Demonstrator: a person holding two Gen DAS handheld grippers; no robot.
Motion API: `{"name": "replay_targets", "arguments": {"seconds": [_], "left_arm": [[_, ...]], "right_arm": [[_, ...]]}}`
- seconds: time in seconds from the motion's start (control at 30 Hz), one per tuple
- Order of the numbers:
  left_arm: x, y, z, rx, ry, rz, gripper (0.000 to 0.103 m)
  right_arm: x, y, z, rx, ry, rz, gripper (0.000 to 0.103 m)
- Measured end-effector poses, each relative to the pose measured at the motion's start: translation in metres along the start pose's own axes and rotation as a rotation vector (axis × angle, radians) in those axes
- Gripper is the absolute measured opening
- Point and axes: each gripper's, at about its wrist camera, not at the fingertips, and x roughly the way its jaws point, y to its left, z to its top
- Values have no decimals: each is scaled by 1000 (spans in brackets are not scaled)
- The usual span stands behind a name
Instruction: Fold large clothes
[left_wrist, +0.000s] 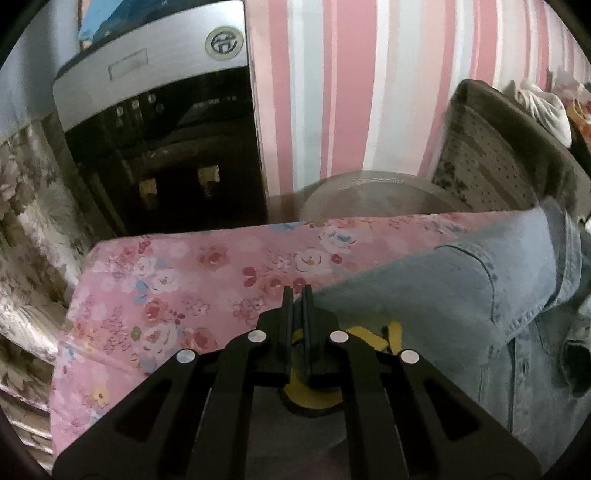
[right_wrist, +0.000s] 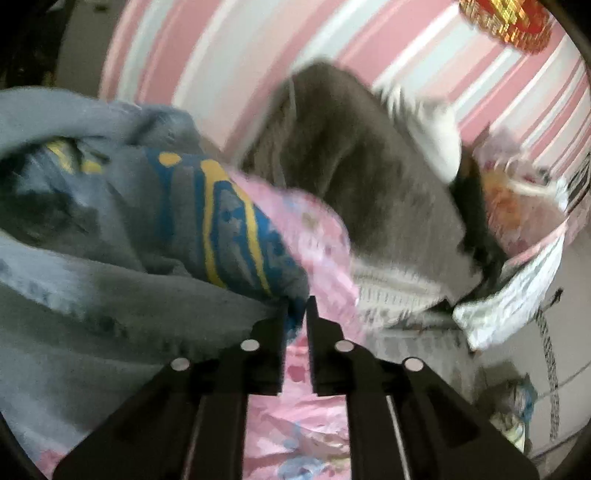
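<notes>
A light blue denim jacket (left_wrist: 436, 288) lies on a table under a pink floral cloth (left_wrist: 177, 280). It has a blue and yellow print, which shows in the right wrist view (right_wrist: 221, 221). My left gripper (left_wrist: 297, 295) is shut on the jacket's edge, and a sleeve with its cuff stretches away to the right. My right gripper (right_wrist: 297, 306) is shut on a bunched fold of the jacket (right_wrist: 92, 277) and holds it above the cloth (right_wrist: 295, 424). The right wrist view is blurred by motion.
A black and silver water dispenser (left_wrist: 162, 122) stands behind the table against a pink striped wall (left_wrist: 332, 92). A round clear lid (left_wrist: 373, 199) sits at the far edge. A grey-brown chair (right_wrist: 362, 177) with clothes piled on it stands to the right.
</notes>
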Motion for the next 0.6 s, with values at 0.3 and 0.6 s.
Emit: {"name": "replay_targets", "arguments": {"seconds": [0.3, 0.6], "left_arm": [[-70, -8, -43, -36, -96, -6, 92], [-114, -36, -126, 53, -28, -142, 96]], "right_arm": [[-72, -12, -50, 325, -123, 332, 48], [-157, 71, -125, 402, -136, 572, 48]]}}
